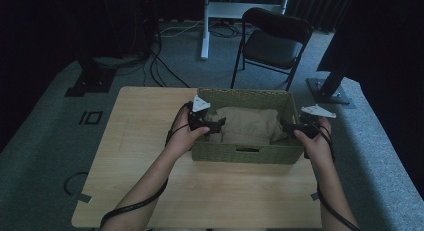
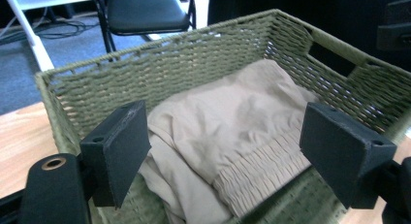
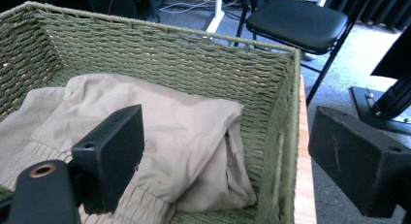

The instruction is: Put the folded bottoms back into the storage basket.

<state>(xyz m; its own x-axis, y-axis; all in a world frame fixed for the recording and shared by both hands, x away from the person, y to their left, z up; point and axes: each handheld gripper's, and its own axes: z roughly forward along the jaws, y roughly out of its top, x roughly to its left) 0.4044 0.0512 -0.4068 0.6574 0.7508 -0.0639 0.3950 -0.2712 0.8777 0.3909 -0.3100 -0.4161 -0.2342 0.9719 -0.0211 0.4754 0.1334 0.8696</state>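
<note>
Beige folded cloth (image 1: 248,124) fills the green woven basket (image 1: 240,153) on the wooden desk (image 1: 145,141); left hand-held gripper (image 1: 218,122) and right hand-held gripper (image 1: 285,126) gape open at its ends, black folding chair (image 1: 272,41) behind

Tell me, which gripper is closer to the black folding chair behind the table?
Right. The right gripper sits at the basket's right end, more nearly below the chair; the left gripper is at the basket's left end, farther off to the side.
</note>
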